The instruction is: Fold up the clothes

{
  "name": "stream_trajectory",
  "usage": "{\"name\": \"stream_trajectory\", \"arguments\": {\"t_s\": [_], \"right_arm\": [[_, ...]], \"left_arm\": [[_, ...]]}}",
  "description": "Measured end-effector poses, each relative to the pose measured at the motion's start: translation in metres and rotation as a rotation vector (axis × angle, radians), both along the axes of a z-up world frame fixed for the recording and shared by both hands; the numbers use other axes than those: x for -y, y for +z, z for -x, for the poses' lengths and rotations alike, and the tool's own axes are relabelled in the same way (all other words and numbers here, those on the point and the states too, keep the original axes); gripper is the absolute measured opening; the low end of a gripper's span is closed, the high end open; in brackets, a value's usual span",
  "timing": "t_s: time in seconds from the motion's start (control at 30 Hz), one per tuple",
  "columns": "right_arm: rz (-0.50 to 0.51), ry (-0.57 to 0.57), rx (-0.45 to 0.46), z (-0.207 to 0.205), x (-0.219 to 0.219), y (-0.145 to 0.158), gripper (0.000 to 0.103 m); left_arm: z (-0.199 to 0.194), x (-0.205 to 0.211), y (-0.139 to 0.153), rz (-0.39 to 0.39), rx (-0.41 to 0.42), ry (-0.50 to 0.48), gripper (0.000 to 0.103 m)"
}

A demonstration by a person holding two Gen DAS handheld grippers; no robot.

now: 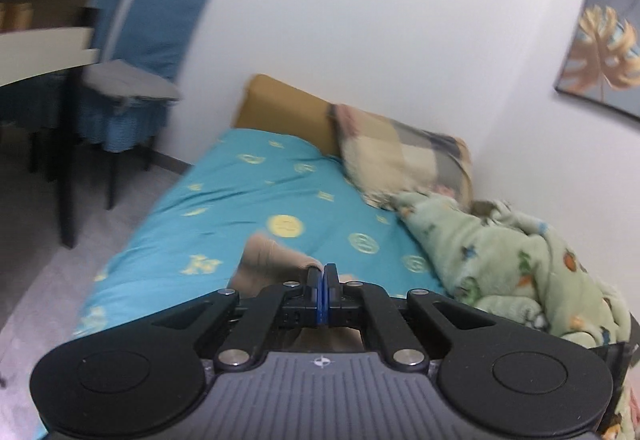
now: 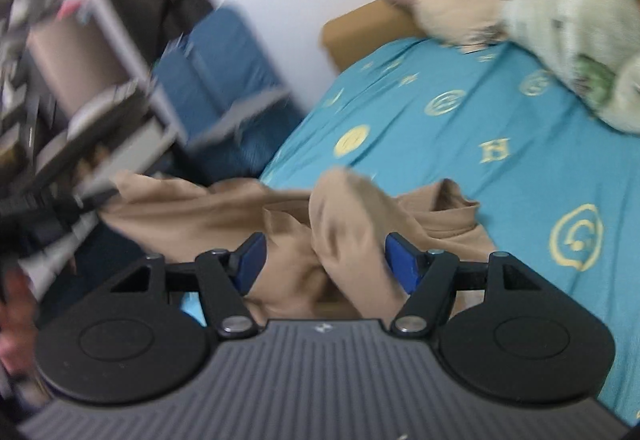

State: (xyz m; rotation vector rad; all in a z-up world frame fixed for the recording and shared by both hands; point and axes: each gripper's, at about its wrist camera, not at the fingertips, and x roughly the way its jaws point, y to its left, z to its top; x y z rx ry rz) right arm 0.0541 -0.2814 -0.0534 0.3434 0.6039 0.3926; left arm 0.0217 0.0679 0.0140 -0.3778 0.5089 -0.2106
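The left gripper (image 1: 323, 272) pinches the soft, limp tan garment (image 2: 360, 224) on the bed (image 2: 500, 119); the right gripper (image 2: 324, 260) gapes around a fold, best gripped at the hems.

On the turquoise bedsheet (image 2: 500, 111) under me I read a yellow letter "H" (image 2: 495, 150). Its other yellow emblems are too blurred to read. I find no other legible text.

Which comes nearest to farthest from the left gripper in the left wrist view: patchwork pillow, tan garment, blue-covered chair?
1. Tan garment, at the left gripper fingertips.
2. Patchwork pillow, ahead right, by the wall.
3. Blue-covered chair, far left, off the bed.
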Motion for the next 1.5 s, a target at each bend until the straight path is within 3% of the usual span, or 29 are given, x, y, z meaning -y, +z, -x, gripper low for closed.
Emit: {"name": "stream_trajectory", "arguments": {"t_s": [0.1,0.2,0.27,0.37,0.63,0.77,0.83,0.93,1.0,1.07,1.1,1.2,1.33,1.4,1.5], "right_arm": [[0.172,-0.009,-0.012,0.003,-0.026,-0.012,0.068],[0.263,-0.045,-0.065,-0.006,-0.034,-0.029,0.065],[0.271,-0.041,-0.116,-0.014,-0.033,-0.039,0.03],[0.261,-0.094,-0.148,-0.002,-0.023,-0.035,0.011],[0.15,-0.541,-0.184,0.06,0.05,0.001,0.008],[-0.03,-0.81,-0.347,0.075,0.1,-0.024,0.008],[-0.076,-0.909,-0.432,0.08,0.115,-0.039,0.011],[-0.167,-0.959,-0.492,0.083,0.121,-0.05,0.012],[-0.205,-0.944,-0.47,0.083,0.12,-0.046,0.026],[-0.189,-0.915,-0.411,0.08,0.111,-0.034,0.068],[-0.17,-0.898,-0.377,0.078,0.105,-0.028,0.074],[-0.159,-0.839,-0.315,0.069,0.096,-0.017,0.076],[-0.202,-0.793,-0.295,0.051,0.102,-0.016,0.076],[-0.228,-0.803,-0.316,0.043,0.107,-0.02,0.076],[-0.242,-0.832,-0.325,0.037,0.114,-0.027,0.076]], "left_arm": [[0.011,-0.033,-0.017,0.052,-0.065,0.064,0.001],[0.008,-0.048,-0.037,0.064,-0.137,0.116,0.001],[0.001,-0.054,-0.048,0.073,-0.182,0.127,0.001],[-0.001,-0.057,-0.055,0.056,-0.2,0.132,0.001],[0.003,-0.059,-0.064,0.021,-0.197,0.129,0.001],[0.002,-0.052,-0.066,-0.002,-0.201,0.124,0.001],[0.002,-0.05,-0.067,-0.013,-0.205,0.124,0.001],[0.001,-0.047,-0.066,-0.041,-0.211,0.119,0.002],[0.005,-0.044,-0.061,-0.052,-0.211,0.104,0.011],[0.011,-0.04,-0.053,-0.082,-0.202,0.087,0.022],[0.015,-0.037,-0.047,-0.097,-0.189,0.075,0.034],[0.017,-0.017,-0.029,-0.141,-0.144,0.019,0.056],[-0.012,0.044,-0.019,-0.22,-0.124,-0.16,0.063],[-0.038,0.086,-0.022,-0.25,-0.152,-0.258,0.069],[-0.087,0.151,-0.04,-0.26,-0.211,-0.394,0.07]]}}
